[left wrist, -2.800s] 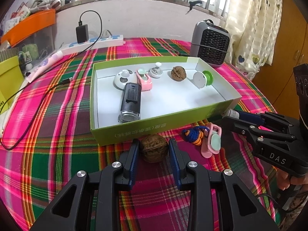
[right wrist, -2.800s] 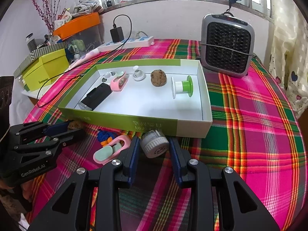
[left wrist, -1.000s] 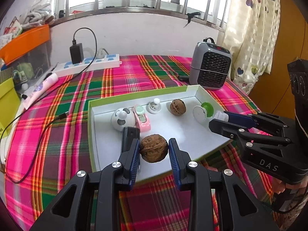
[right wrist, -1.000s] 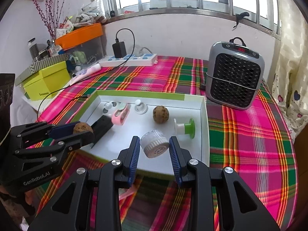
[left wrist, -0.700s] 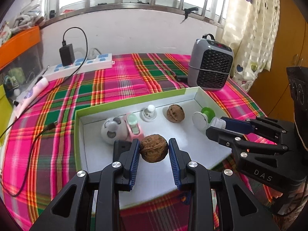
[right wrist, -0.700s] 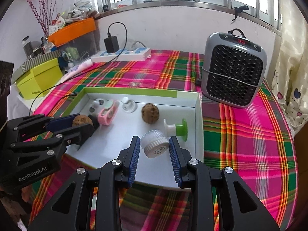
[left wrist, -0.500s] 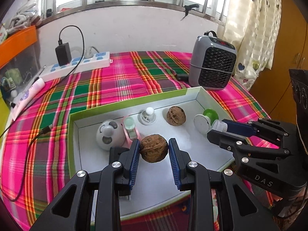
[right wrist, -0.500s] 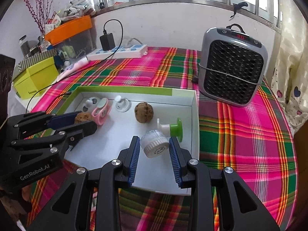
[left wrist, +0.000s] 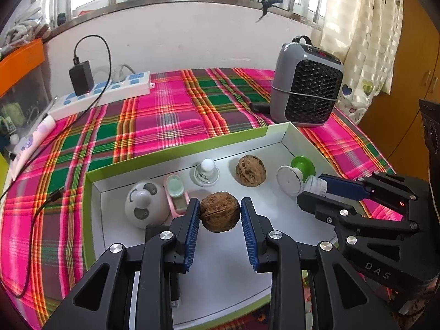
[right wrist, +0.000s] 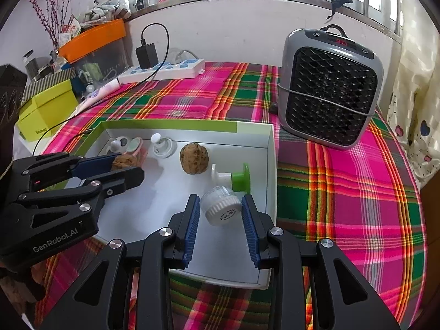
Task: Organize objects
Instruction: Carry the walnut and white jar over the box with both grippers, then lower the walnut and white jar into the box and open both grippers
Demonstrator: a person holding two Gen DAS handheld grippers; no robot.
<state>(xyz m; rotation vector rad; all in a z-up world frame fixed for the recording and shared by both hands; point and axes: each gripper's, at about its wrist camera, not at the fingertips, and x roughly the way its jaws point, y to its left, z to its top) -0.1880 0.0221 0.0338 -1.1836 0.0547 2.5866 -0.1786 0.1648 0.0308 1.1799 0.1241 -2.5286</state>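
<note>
My left gripper [left wrist: 219,215] is shut on a brown walnut [left wrist: 219,215] and holds it over the middle of the white-lined green box [left wrist: 176,152]. My right gripper [right wrist: 220,210] is shut on a small white ribbed cap [right wrist: 221,209] above the box's right part [right wrist: 271,165]. In the box lie a second walnut [left wrist: 250,170], a green-and-white spool [left wrist: 295,172], a white knob [left wrist: 206,172], a pink case [left wrist: 176,192] and a white round gadget [left wrist: 145,203]. The right gripper shows in the left wrist view [left wrist: 312,189]; the left shows in the right wrist view [right wrist: 125,166].
A grey heater [right wrist: 330,88] stands behind the box's right corner. A power strip with a black charger [left wrist: 104,92] lies at the back left, with cables over the plaid cloth [left wrist: 165,115]. A yellow box [right wrist: 46,110] and an orange bin [right wrist: 93,38] stand at the far left.
Both grippers lifted their objects off the cloth in front of the box and moved forward over it. The walnut and the cap now hang nearer the row of items inside.
</note>
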